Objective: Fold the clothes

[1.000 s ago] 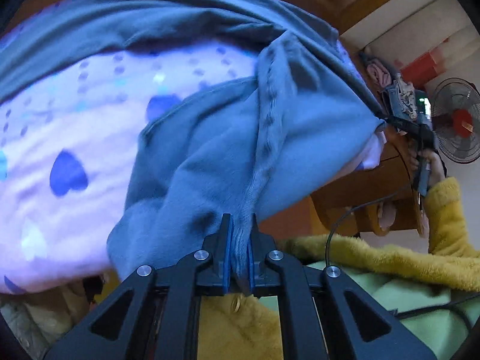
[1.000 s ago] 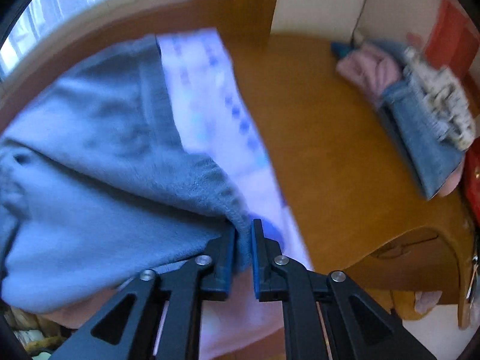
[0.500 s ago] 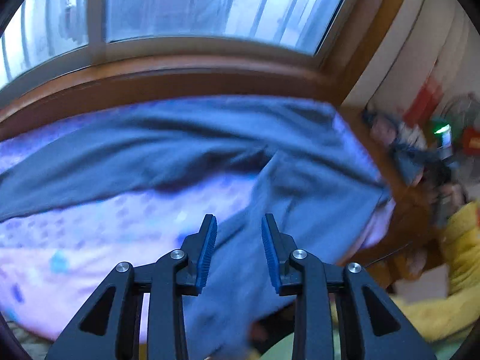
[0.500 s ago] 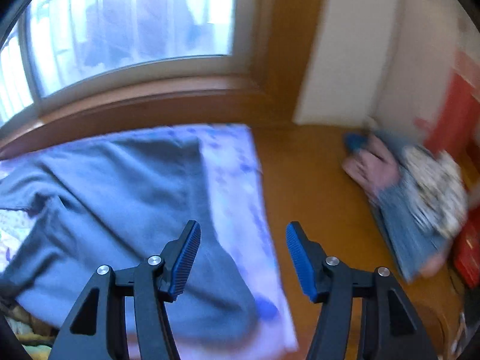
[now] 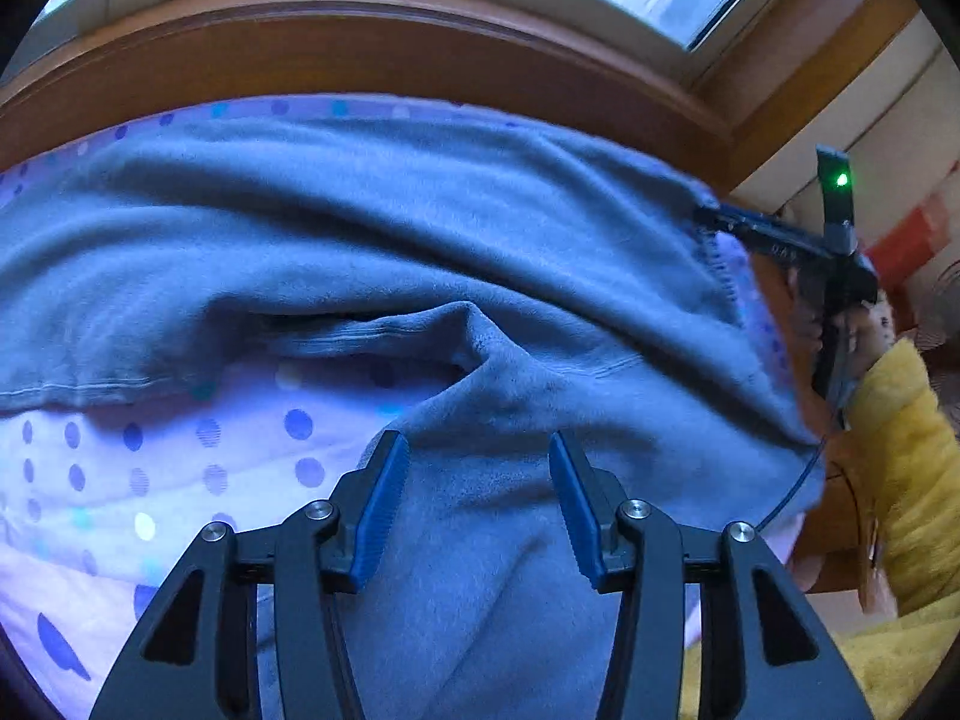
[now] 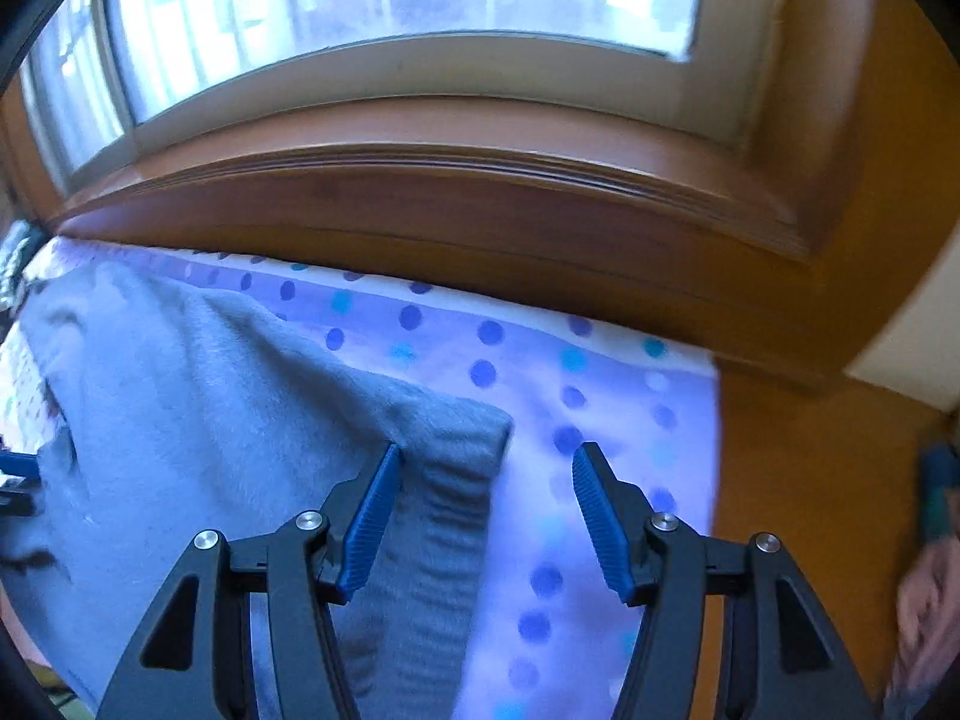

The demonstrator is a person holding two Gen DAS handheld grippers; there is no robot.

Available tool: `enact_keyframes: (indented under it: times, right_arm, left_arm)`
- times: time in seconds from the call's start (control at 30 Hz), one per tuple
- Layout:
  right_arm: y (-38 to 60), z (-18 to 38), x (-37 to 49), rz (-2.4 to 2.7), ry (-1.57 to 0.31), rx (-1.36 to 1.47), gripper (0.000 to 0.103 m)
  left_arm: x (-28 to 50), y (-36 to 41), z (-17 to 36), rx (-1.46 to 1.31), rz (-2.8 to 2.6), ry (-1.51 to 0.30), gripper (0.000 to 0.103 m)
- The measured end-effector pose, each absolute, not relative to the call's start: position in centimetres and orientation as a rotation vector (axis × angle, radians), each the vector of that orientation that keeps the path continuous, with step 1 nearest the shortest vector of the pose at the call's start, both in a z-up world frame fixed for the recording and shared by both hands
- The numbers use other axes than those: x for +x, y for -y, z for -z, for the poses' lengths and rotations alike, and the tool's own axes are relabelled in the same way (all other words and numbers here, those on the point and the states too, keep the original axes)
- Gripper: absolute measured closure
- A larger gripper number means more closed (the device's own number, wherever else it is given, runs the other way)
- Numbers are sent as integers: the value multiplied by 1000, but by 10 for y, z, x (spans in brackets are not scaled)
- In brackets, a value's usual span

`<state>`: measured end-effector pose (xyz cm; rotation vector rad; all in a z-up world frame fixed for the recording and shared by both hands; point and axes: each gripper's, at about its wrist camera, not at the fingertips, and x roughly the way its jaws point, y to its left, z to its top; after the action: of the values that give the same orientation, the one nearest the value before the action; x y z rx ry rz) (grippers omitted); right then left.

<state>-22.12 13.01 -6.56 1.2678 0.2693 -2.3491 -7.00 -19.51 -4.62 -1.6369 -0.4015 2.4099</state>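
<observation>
Both grippers had let go: a second before, my left gripper (image 5: 474,504) and my right gripper (image 6: 483,513) were each pinched shut on an edge of the grey fleece garment (image 5: 420,228), and half a second back they were already parted. At this moment both stood wide, jaws well apart, nothing between them. The garment lay spread on the dotted sheet (image 5: 180,468) under the wooden window sill (image 5: 360,54), one layer doubled over with a raised ridge near the middle of the left view. In the right view a ribbed hem corner (image 6: 456,450) sat just ahead of my right gripper's left finger, resting on the sheet (image 6: 600,420), not held. From the left view I also saw my right gripper (image 5: 714,217) at the garment's far right edge, with my yellow sleeve (image 5: 900,420) behind it. I judged one fold laid down and released; the cloth looked rumpled, so smoothing or a second fold likely came next. Small pale marks showed on the right gripper's body, too blurred to read; a green light (image 5: 842,180) glowed above. No brand or label was legible anywhere.
</observation>
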Motion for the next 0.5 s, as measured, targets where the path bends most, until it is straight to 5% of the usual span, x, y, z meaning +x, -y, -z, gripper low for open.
enact_keyframes:
  times: [0.5]
  right_arm:
    - [-120, 87, -234, 2262, -248, 1240, 42]
  left_arm:
    - [-83, 185, 57, -1724, -2290, 166, 53]
